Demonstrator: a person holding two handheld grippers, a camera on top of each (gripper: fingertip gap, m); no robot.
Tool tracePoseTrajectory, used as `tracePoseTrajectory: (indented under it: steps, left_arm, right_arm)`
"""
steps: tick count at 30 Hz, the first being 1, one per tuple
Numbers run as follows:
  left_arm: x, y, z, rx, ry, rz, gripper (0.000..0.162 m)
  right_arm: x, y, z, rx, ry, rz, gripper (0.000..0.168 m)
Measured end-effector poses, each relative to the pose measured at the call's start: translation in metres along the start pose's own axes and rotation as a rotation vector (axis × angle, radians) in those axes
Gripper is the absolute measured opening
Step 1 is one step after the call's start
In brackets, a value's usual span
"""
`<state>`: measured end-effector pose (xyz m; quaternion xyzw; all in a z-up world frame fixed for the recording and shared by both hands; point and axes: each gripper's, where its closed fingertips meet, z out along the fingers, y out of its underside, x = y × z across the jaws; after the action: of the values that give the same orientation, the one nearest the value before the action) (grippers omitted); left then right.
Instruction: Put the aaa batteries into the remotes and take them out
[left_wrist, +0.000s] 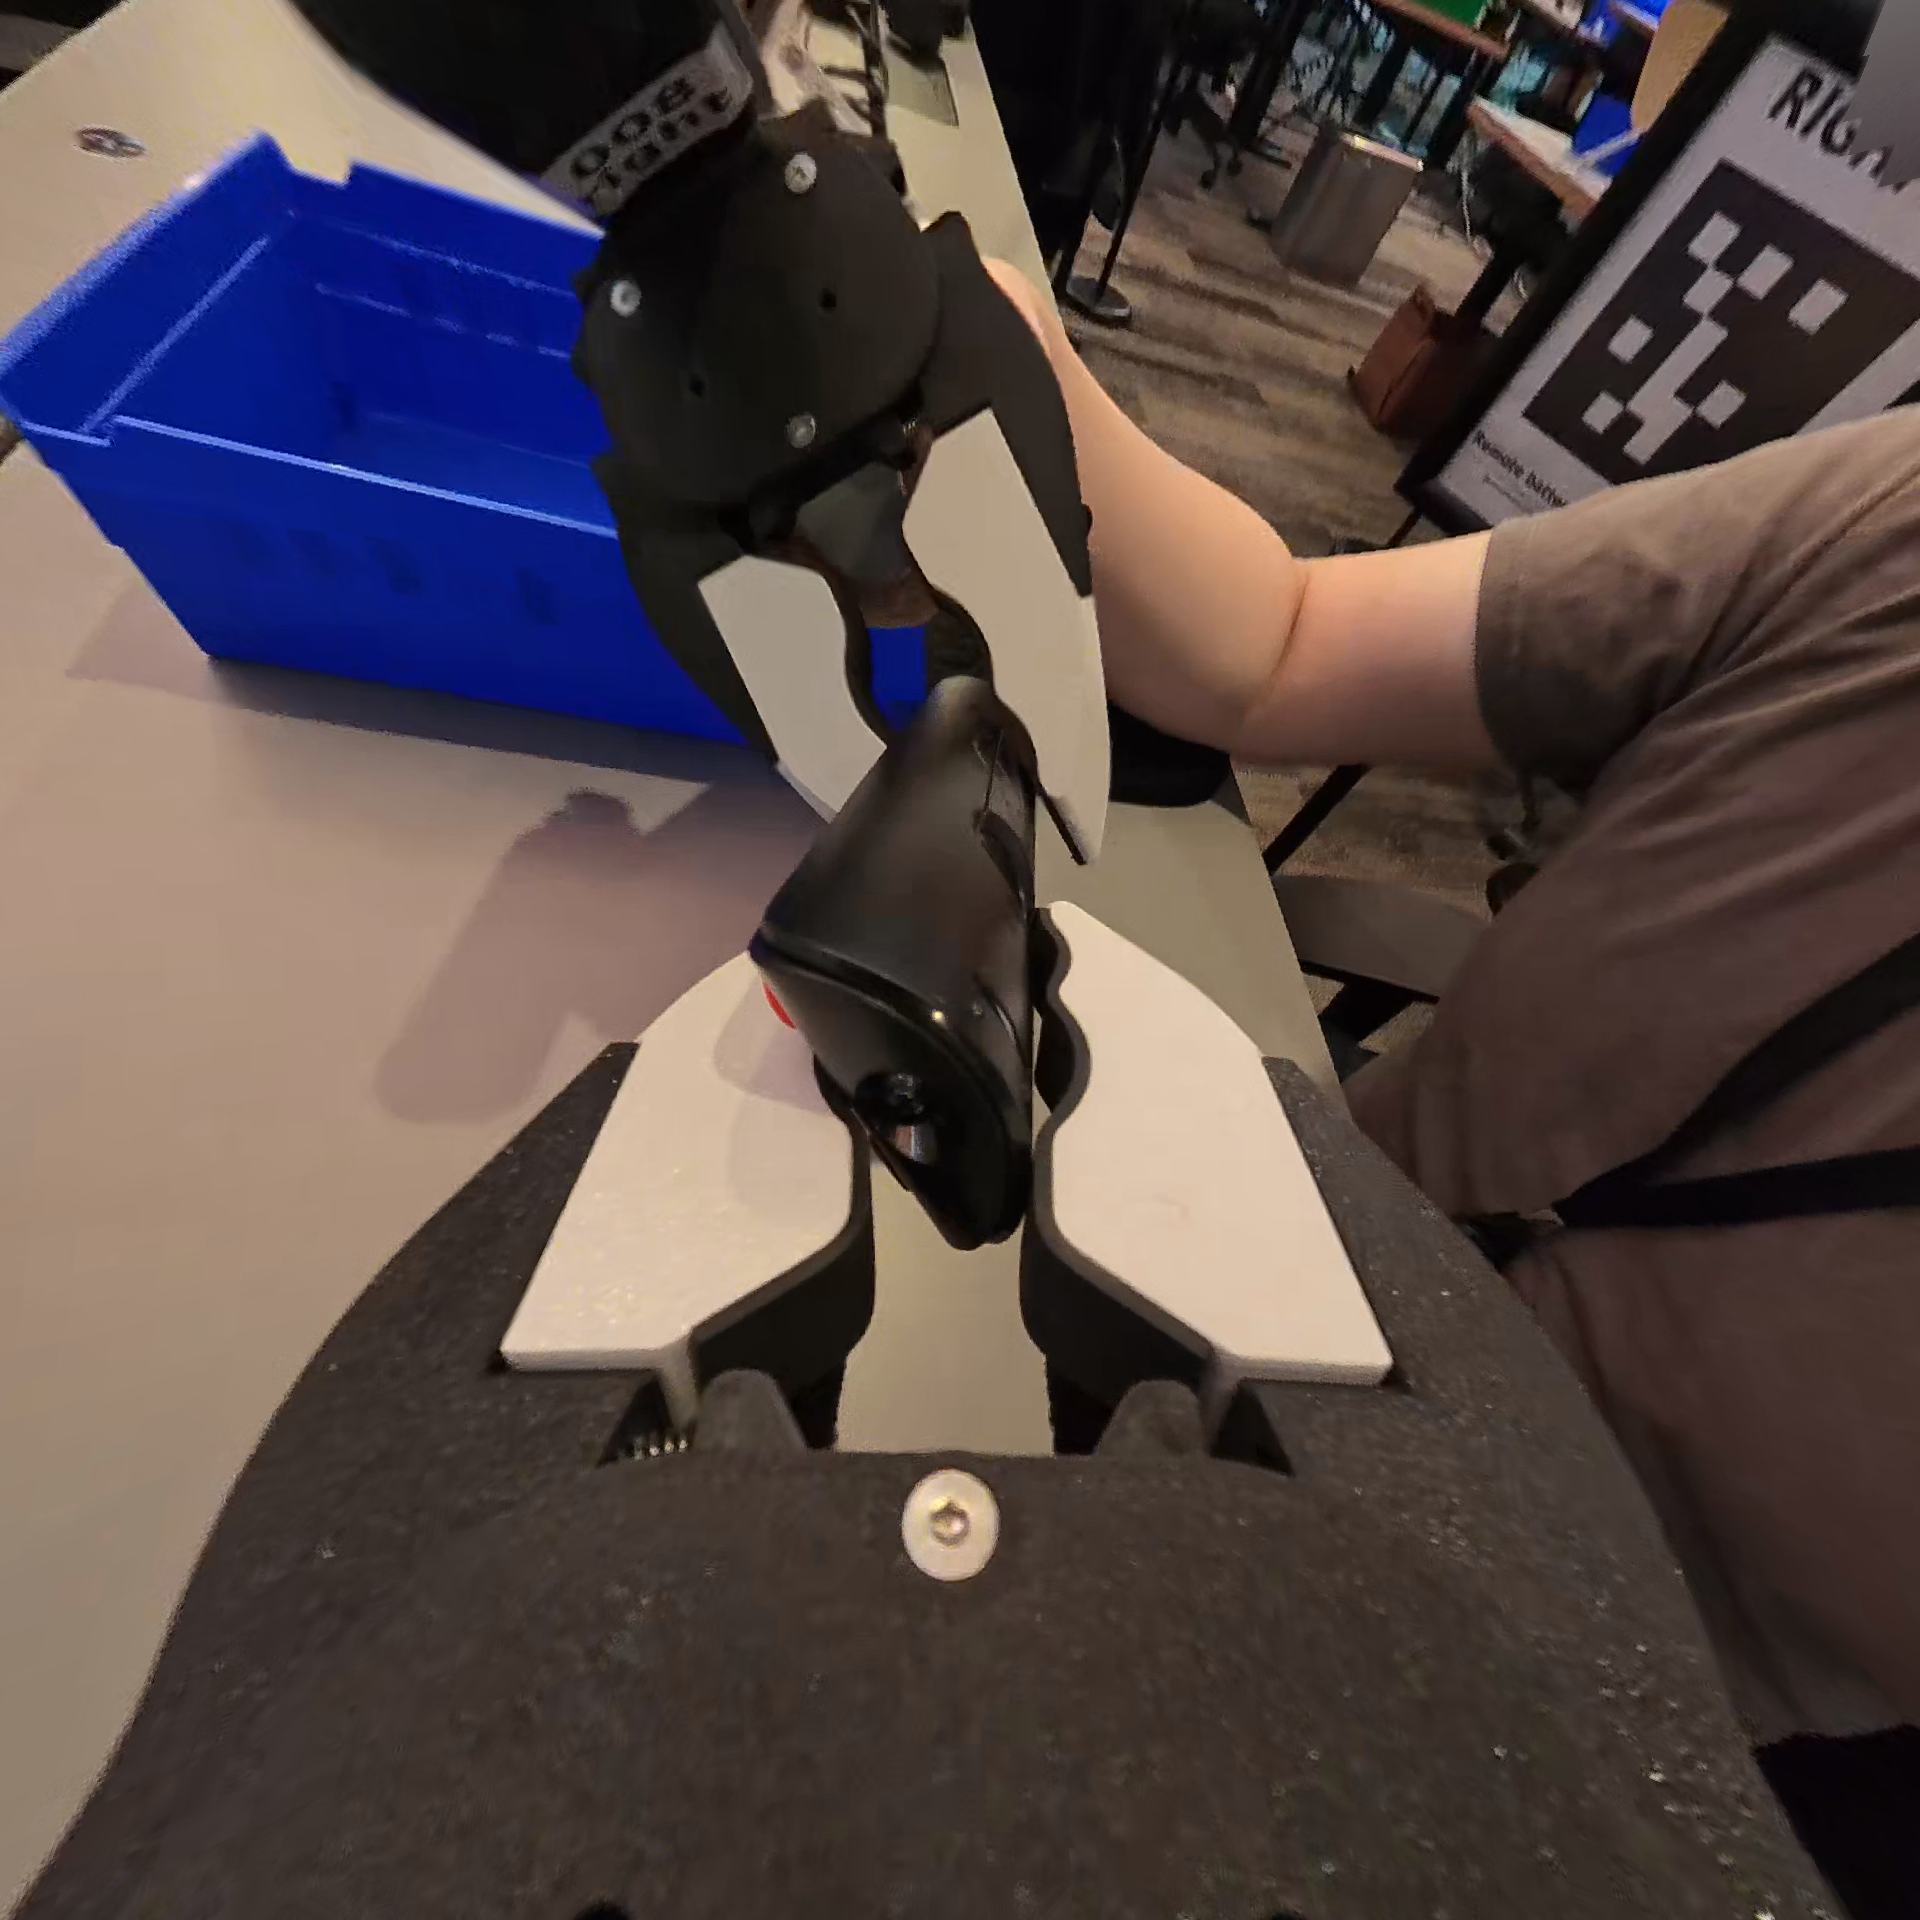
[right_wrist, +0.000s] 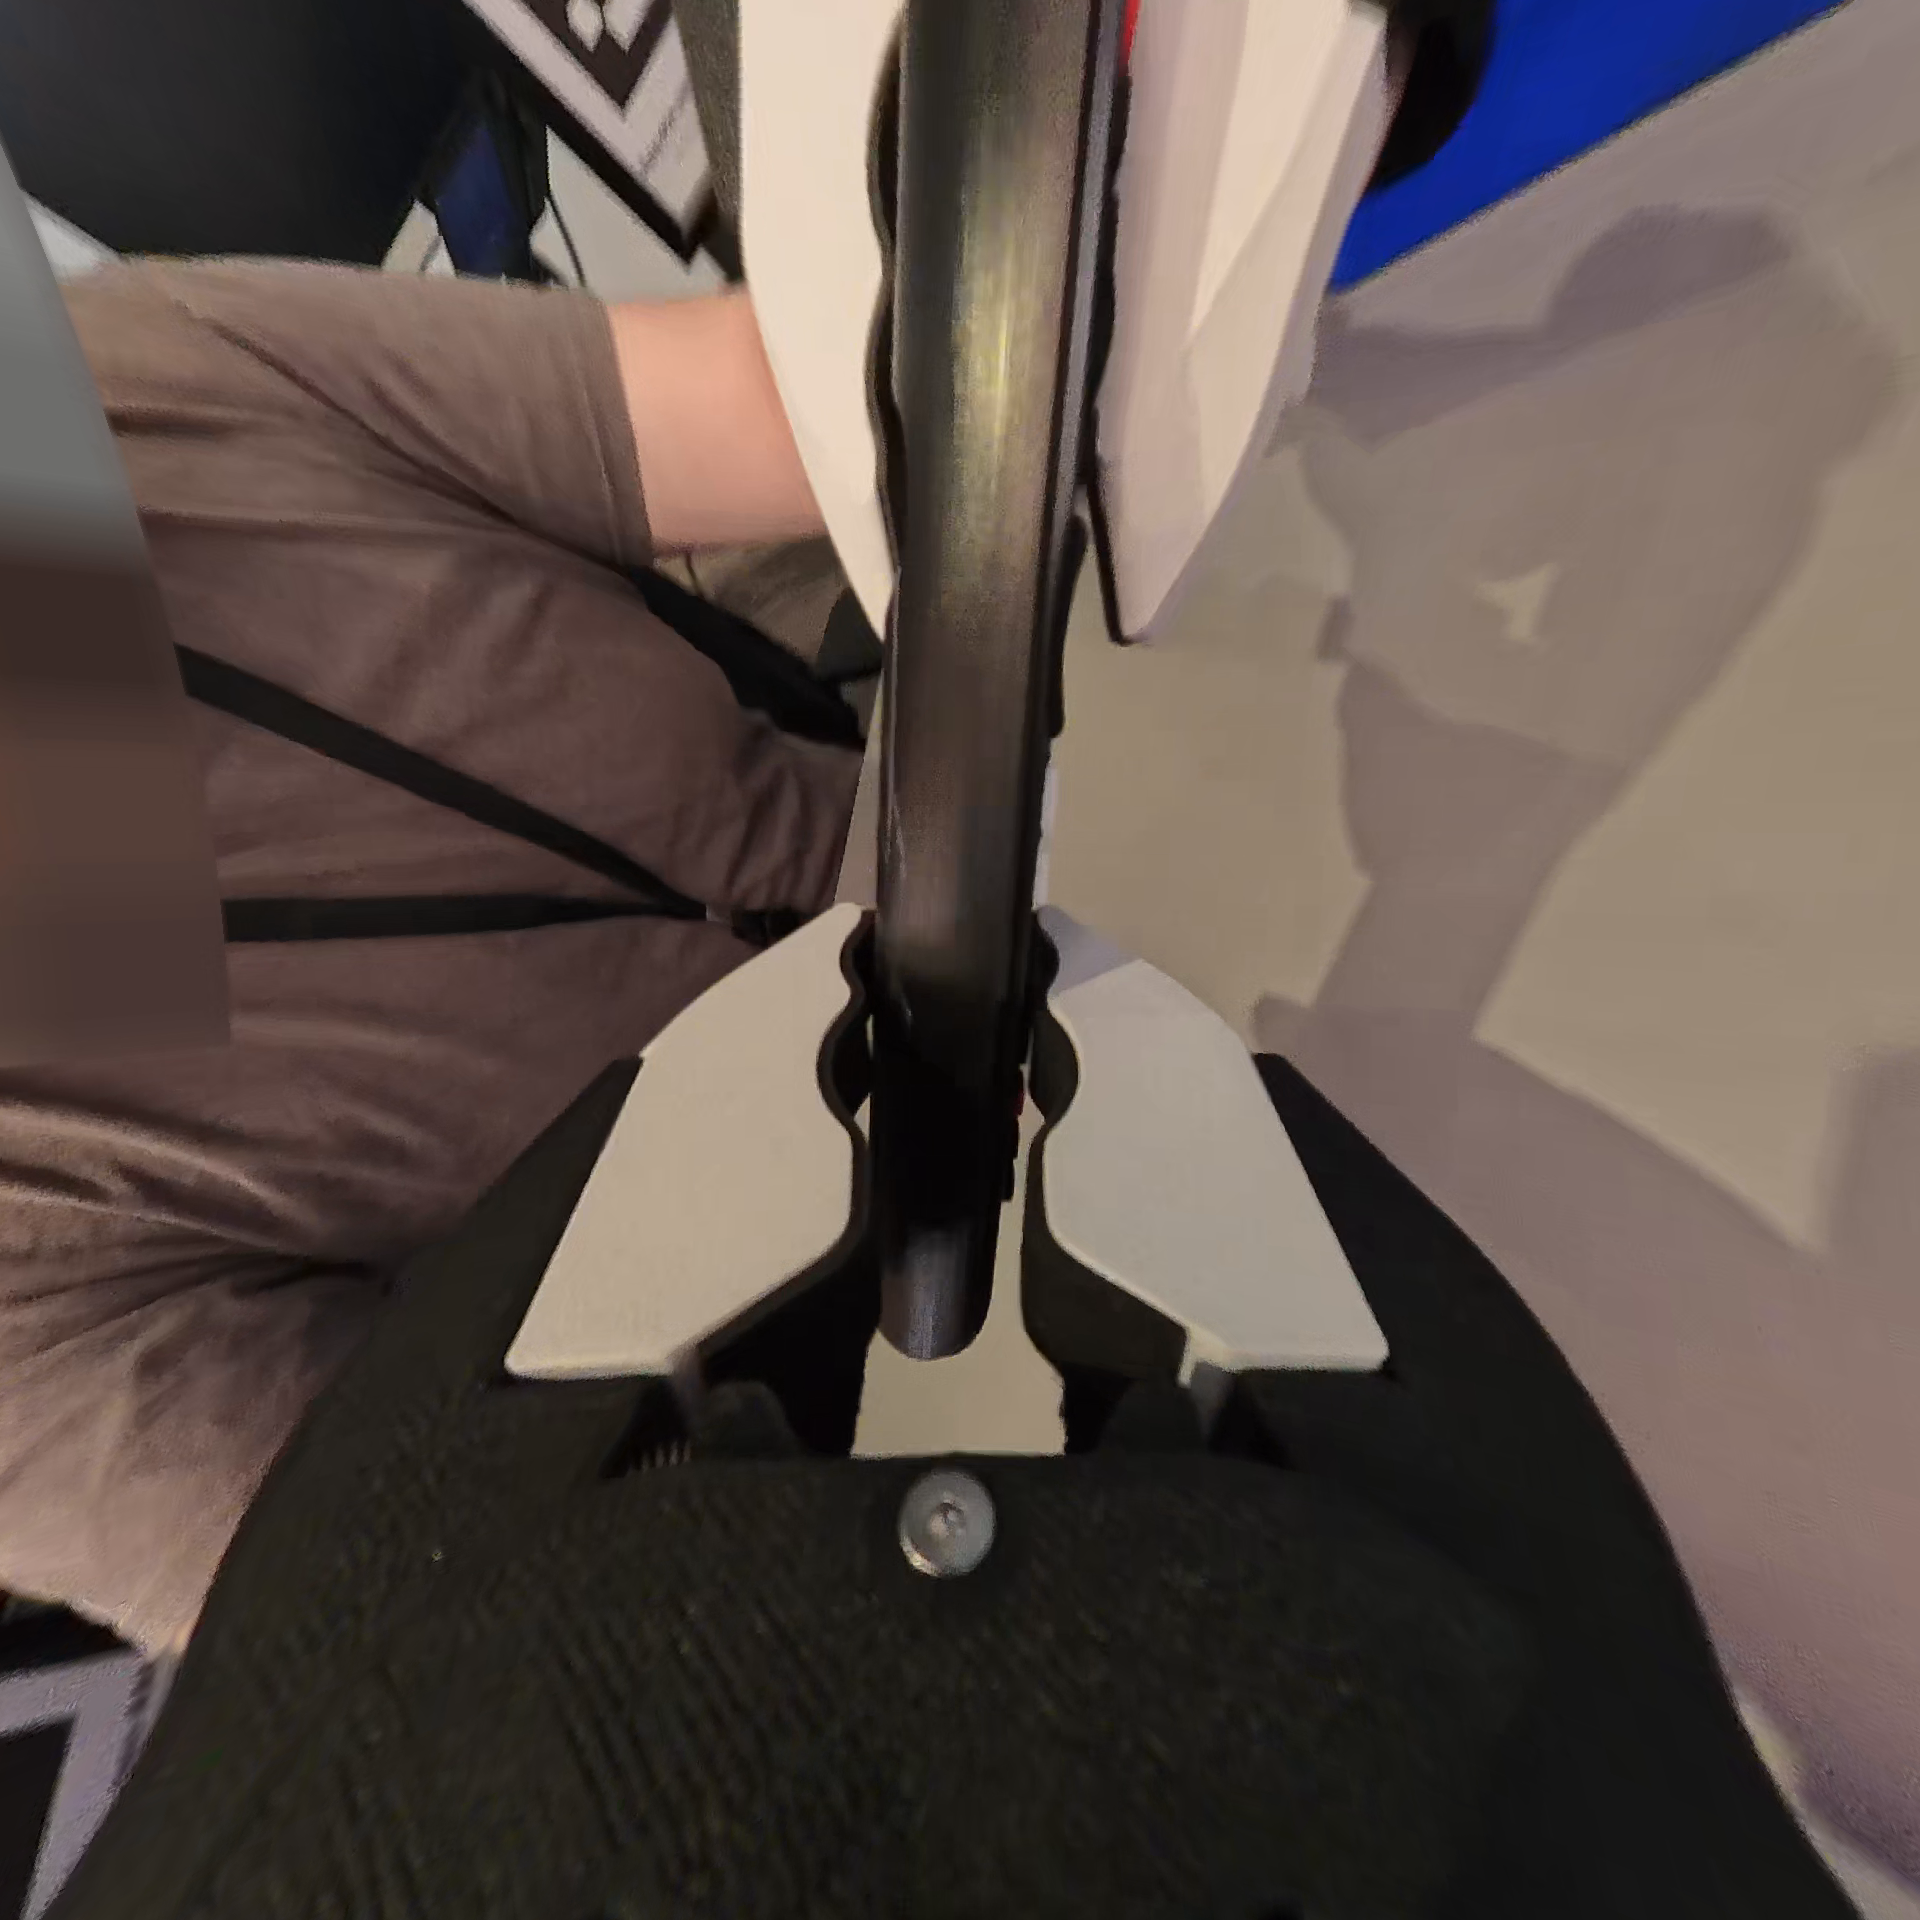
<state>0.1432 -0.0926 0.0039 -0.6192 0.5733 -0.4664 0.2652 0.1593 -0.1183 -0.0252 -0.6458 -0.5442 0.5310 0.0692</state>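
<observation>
1. Table (left_wrist: 260, 935): one pale grey surface beneath everything, its far edge running past my right arm; shadows of my tools fall across it

2. Blue bin (left_wrist: 343, 447): one open plastic bin standing on the table behind my right gripper, its right end hidden by that gripper; in the right wrist view only a blue corner shows (right_wrist: 1538, 156)

3. Marker board (left_wrist: 1725, 312): one black-and-white patterned board standing off the table to the right, cut off by the frame edge

4. My left gripper (left_wrist: 940, 1049): one, its two white fingers pinching the near end of the remote from both sides

5. My right gripper (right_wrist: 951, 1039): one, its two white fingers pressed onto the opposite end of the same remote; seen from the left wrist view it reaches down from above (left_wrist: 966, 790)

6. Remote (left_wrist: 914, 997): one black remote, held in the air above the table, spanning between the two grippers and gripped at both ends; a red button shows on its left side. In the right wrist view (right_wrist: 971, 520) it is blurred and runs out of the top of the frame

7. I cannot make out any battery, nor whether the battery cover is on or off
</observation>
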Motion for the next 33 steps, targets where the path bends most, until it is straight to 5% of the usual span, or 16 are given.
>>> tracePoseTrajectory:
  steps: [6,12,16,23,33]
  left_arm:
    - [-0.023,-0.023,-0.028,0.177,-0.101,-0.047,0.028]
    - [-0.029,-0.056,-0.068,0.432,-0.181,-0.035,0.028]
    - [-0.026,-0.059,-0.073,0.458,-0.211,-0.008,0.028]
    - [-0.016,-0.053,-0.064,0.418,-0.152,-0.007,0.038]
    - [-0.034,-0.044,-0.056,0.342,-0.295,0.042,0.053]
  right_arm:
    - [0.007,-0.051,-0.038,0.340,0.148,-0.116,0.059]
    - [0.012,-0.095,-0.087,0.749,0.242,-0.088,0.058]
    - [-0.001,-0.097,-0.082,0.759,0.155,-0.096,0.027]
    - [-0.001,-0.093,-0.081,0.753,0.146,-0.056,0.024]
    - [0.004,-0.091,-0.080,0.738,0.167,-0.033,0.024]
